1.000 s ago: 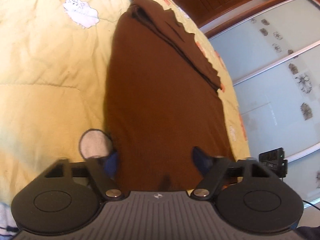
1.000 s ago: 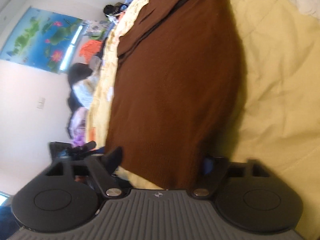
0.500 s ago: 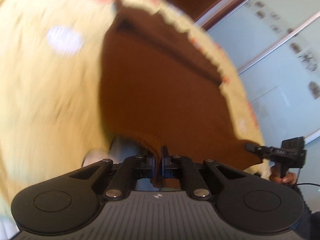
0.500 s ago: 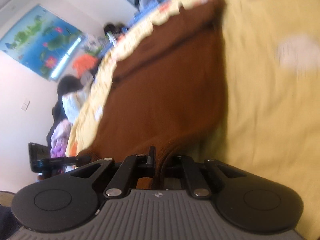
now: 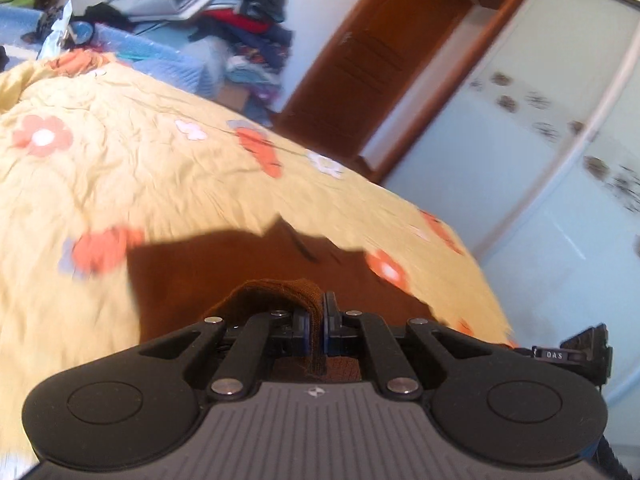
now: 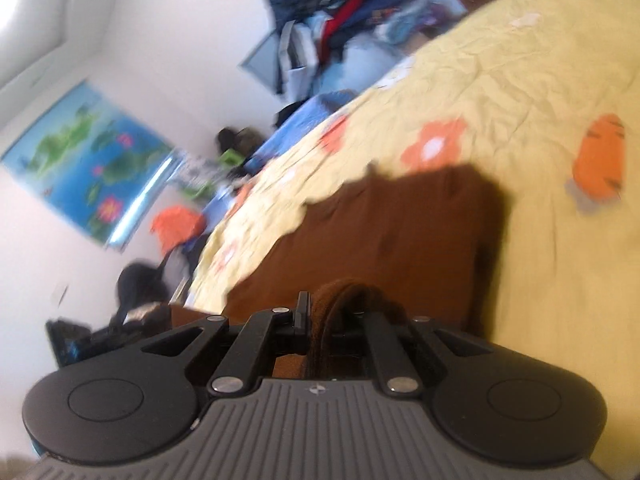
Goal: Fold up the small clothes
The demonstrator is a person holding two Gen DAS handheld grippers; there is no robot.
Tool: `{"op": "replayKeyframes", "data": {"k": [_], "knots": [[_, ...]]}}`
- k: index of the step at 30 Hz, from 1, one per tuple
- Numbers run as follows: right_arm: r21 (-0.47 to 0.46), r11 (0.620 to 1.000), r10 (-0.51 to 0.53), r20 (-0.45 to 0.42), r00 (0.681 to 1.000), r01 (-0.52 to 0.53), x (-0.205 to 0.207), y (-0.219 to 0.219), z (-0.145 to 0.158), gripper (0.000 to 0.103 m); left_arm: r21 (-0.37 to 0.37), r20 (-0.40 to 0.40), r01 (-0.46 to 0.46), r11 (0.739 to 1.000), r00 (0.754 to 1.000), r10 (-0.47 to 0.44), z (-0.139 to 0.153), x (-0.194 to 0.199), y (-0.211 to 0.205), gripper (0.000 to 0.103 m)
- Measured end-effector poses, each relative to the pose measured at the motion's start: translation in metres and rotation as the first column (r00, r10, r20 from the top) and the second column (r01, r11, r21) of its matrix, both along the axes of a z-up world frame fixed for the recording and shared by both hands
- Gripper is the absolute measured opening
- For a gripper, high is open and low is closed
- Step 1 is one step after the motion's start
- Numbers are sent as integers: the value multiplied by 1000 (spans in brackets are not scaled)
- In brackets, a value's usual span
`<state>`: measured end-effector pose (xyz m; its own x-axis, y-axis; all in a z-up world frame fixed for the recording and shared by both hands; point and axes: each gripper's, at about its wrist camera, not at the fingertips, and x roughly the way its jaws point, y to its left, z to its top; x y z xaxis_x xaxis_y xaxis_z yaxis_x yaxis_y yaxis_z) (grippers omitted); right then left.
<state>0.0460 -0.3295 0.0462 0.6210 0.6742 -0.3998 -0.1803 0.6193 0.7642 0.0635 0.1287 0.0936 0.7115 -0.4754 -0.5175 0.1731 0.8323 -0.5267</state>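
Note:
A brown knitted garment point(image 5: 224, 268) lies on the yellow flowered bedspread point(image 5: 120, 184). My left gripper point(image 5: 316, 320) is shut on a bunched edge of the garment, which humps over its left finger. In the right wrist view the same brown garment point(image 6: 400, 232) stretches away from me on the bedspread point(image 6: 540, 80). My right gripper point(image 6: 320, 320) is shut on another bunched edge of it. Both held edges are lifted above the rest of the cloth. Both views are motion-blurred.
A pile of clothes and bags point(image 5: 224, 12) sits beyond the bed's far edge; it also shows in the right wrist view point(image 6: 340, 20). A brown wooden door point(image 5: 380, 68) and a pale wardrobe panel point(image 5: 540, 152) stand at the right. A blue poster point(image 6: 88, 160) hangs on the wall.
Both grippers went from open around the garment's near edge to shut on it. They have since lifted and carried the edge forward, so less of the garment shows ahead.

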Motion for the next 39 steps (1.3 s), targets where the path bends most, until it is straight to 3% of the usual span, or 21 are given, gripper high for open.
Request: {"op": "replayKeyframes", "data": {"k": [5,8,10,11,12,13,15,18,20,24,31,36,39], "knots": [[-15,998,-67,-104,992,66,83,1,-33,14,44,-45,-75,996,996,77,-18,73,-3,5],[-13,995,-104,-135,985,103,112,2,-47,19,71,-40,-128,989,991,131,-32,101,-3,6],[-10,991,-135,-146,980,135,122,2,-54,36,72,-66,-157,985,985,162,-43,114,-2,11],[-2,987,-157,-155,975,159,126,0,-57,63,57,-83,-174,983,981,178,-48,117,1,15],[20,984,-174,-158,972,179,127,-1,-60,76,39,-104,-203,978,973,206,-52,117,5,33],[60,981,-174,-146,974,185,124,-3,-60,80,16,-117,-236,972,965,236,-54,113,10,62],[82,975,-199,-107,974,208,111,-6,-50,91,-13,-71,-301,954,951,299,-52,90,18,85],[40,983,-180,-25,983,181,80,-5,-32,92,30,29,-291,956,956,291,-36,44,19,86],[-5,990,-140,10,990,140,55,-2,-22,92,114,74,-292,949,956,285,-30,11,13,86],[-232,952,-183,85,979,198,10,5,-9,93,235,109,-343,910,939,325,-37,-41,14,86],[-247,943,-224,33,974,225,-21,-10,-27,95,268,26,-323,908,944,328,-54,-71,25,86],[-320,927,-221,-47,974,195,-13,1,-49,99,266,-69,-248,931,959,275,-68,-56,14,86],[-318,933,-193,-42,980,170,-11,11,-50,101,187,-154,-207,960,959,237,-79,-50,12,86]]}}
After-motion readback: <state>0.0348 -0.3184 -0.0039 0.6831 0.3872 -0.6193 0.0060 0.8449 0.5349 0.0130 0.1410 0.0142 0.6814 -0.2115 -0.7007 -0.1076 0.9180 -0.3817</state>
